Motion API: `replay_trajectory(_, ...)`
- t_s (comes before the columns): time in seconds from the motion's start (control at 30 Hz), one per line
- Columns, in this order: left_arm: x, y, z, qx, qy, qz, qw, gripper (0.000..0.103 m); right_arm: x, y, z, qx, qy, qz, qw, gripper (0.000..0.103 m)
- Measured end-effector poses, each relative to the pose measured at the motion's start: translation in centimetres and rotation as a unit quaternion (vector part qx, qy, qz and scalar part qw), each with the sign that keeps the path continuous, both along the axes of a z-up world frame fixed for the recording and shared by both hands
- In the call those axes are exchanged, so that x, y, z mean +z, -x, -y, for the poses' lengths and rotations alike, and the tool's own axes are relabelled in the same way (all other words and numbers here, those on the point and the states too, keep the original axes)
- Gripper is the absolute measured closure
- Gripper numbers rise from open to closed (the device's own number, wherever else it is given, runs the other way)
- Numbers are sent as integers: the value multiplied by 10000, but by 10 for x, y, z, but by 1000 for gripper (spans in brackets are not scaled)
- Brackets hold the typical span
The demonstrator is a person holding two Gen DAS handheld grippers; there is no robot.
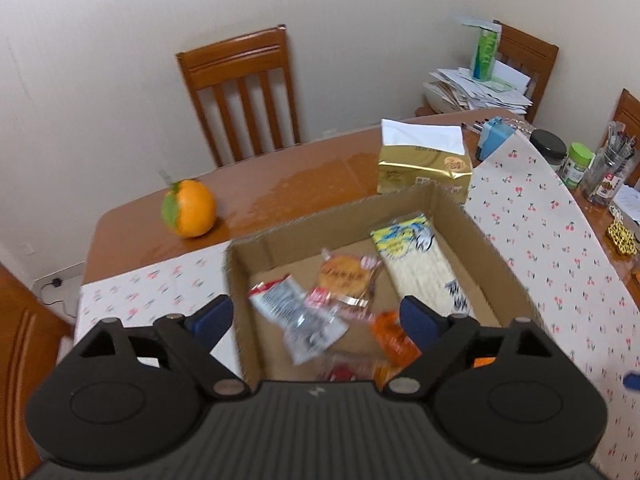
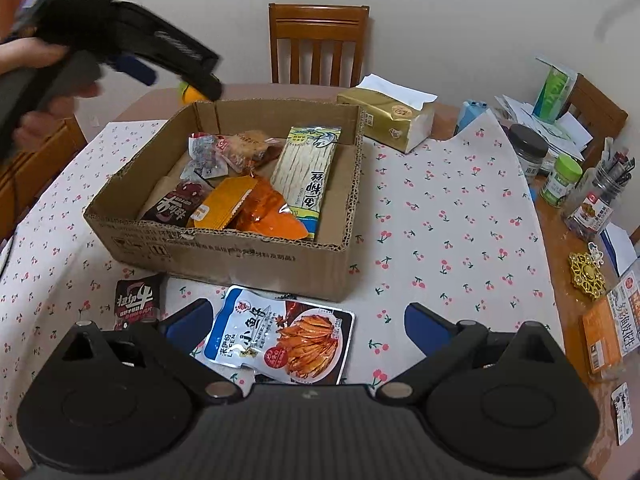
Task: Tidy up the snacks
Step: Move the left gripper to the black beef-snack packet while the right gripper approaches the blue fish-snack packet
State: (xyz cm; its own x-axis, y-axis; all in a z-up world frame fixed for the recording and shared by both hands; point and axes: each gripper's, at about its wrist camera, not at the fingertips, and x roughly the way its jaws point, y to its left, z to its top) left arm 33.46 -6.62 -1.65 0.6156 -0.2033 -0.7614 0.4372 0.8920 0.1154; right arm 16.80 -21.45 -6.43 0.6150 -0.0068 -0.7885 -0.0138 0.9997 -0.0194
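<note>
We hold the left gripper (image 1: 316, 312) above the box (image 2: 240, 258), jaws wide and empty; snacks (image 2: 248, 184) lie inside the box. Our right gripper (image 2: 308, 322) hovers before the box, jaws apart, over a fish pouch (image 2: 280, 340); a dark packet (image 2: 136, 296) lies beside the box's front corner.

Home dining room: wooden chairs (image 2: 318, 42), cherry-print tablecloth (image 2: 440, 216), tissue pack (image 2: 390, 120).

1. Soft, even indoor light; shadows are faint
2. Glare patch on the bare wooden tabletop (image 1: 316, 176) behind the box (image 1: 472, 220)
3. Left view is motion-blurred, the snack packets (image 1: 304, 320) smeared
4. Right view is sharper, though the left gripper (image 2: 200, 80) blurs
5. Fisheye bends edges; corners go black
</note>
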Motion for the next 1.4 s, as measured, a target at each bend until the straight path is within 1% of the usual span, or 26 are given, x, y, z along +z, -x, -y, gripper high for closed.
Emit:
replay_trajectory(0.07,2,16,-12,110,28,30,9999,8,-1,2,-1,35,0,-15,10000,0)
replay_trajectory(0.2,-3,47,-37,432,131,-88,9989,7,-9,5,-1,85,-30,-144,9999,0)
replay_trajectory(0.37,-25,82,-60,881,231,-294,9954,7,-27,2,1,226,-137,-319,9991,0)
replay_trajectory(0.57,-57,106,-68,1230,215,-724,9895,7,-55,-16,8,360,-354,-586,9970,0)
replay_trajectory(0.67,-65,116,-70,1302,218,-807,9880,8,-67,-27,13,352,-431,-738,9957,0)
replay_trajectory(0.9,-76,120,-65,1305,207,-954,9866,8,-79,-35,15,478,-885,-969,9902,0)
replay_trajectory(1.13,-93,111,-49,1177,215,-1129,9864,7,-79,-23,-8,922,-1036,-1132,9838,0)
replay_trajectory(1.27,-106,102,-37,1093,244,-1209,9863,7,-77,-12,-19,1144,-1035,-1230,9803,0)
replay_trajectory(1.33,-112,98,-31,1075,277,-1228,9862,7,-77,-10,-20,1170,-925,-1243,9810,0)
replay_trajectory(1.4,-119,94,-25,1077,229,-1256,9859,8,-77,-7,-19,1166,-780,-1256,9821,0)
